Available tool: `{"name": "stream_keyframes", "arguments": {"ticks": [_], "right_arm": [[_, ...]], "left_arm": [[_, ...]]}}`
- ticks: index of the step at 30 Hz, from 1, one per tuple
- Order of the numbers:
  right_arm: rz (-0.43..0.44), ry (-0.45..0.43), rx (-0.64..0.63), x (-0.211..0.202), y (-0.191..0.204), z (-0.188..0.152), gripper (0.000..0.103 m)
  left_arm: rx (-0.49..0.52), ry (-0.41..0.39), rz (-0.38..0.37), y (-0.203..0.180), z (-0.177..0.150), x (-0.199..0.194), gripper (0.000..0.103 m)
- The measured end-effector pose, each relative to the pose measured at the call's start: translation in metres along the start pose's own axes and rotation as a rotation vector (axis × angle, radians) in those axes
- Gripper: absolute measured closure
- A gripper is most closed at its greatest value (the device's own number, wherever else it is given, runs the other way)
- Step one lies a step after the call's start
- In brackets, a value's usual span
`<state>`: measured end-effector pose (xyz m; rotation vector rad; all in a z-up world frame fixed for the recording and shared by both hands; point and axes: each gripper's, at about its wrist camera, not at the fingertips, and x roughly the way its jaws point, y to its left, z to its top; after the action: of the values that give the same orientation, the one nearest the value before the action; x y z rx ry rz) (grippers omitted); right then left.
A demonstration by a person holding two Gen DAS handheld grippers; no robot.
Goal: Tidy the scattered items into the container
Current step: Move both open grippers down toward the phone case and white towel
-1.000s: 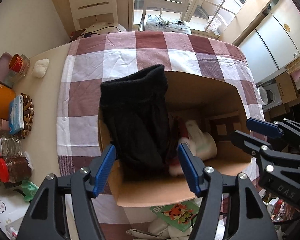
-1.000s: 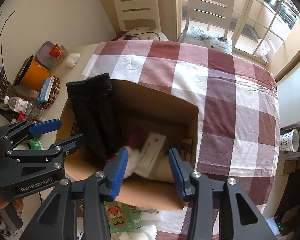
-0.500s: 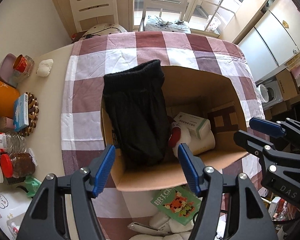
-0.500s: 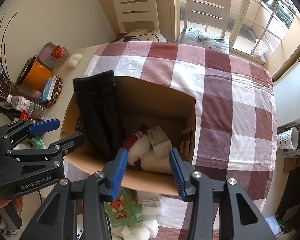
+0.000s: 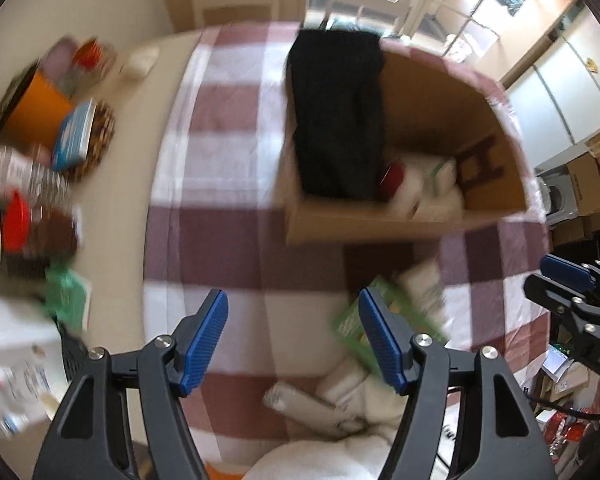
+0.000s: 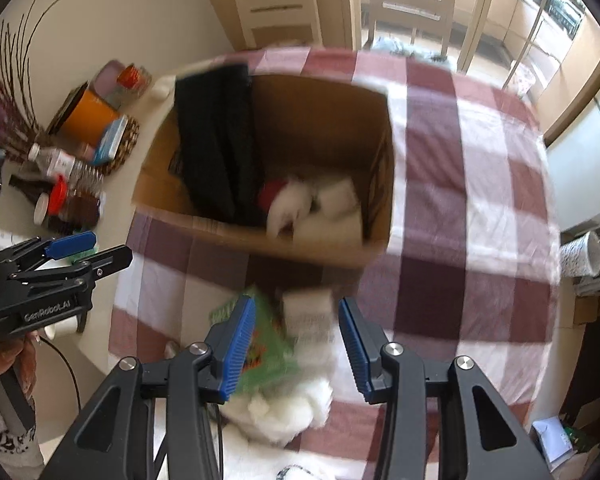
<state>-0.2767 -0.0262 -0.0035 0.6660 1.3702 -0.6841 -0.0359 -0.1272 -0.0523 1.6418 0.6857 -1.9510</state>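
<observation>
Our left gripper (image 5: 293, 338) hangs empty, jaws opening, over the checked surface (image 5: 220, 184). Our right gripper (image 6: 296, 344) holds its jaws parted and empty above the green booklet (image 6: 266, 344), near the cardboard box (image 6: 260, 240).

Both views look steeply down from above the worktop (image 5: 220, 160), each along its own gripper's two fingers, which fill the lower part of the picture. The left wrist view hangs over the checked cloth (image 5: 228, 248) in front of the cardboard box (image 5: 380, 220), with the box upper right. The right wrist view sits further right, the box (image 6: 308, 244) above centre. Both share the box, the cloth (image 6: 460, 208), the green booklet (image 5: 352, 324) (image 6: 268, 344) and the jars at left (image 5: 24, 224) (image 6: 68, 204). Each also catches the other gripper at its edge. Both pictures are blurred.
</observation>
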Motion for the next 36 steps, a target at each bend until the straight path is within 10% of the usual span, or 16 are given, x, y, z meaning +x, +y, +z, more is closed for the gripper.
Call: {"name": "stream_keyframes", "arguments": {"ticks": [12,27,36], "right_arm": [[0.048,0.133,-0.151,0.055,0.029,-0.092,0.057],[0.01,0.232,0.003,0.116,0.01,-0.157,0.052],[0.072,0.274,0.109,0.148,0.003,-0.171,0.052]], "left_arm": [[-0.154,0.223,-0.049,0.019,-0.102,0.09,0.034],[-0.311,0.152,0.035,0.015,-0.161,0.126,0.034],[-0.367,0.119,-0.074,0.01,-0.187,0.135,0.029]]}}
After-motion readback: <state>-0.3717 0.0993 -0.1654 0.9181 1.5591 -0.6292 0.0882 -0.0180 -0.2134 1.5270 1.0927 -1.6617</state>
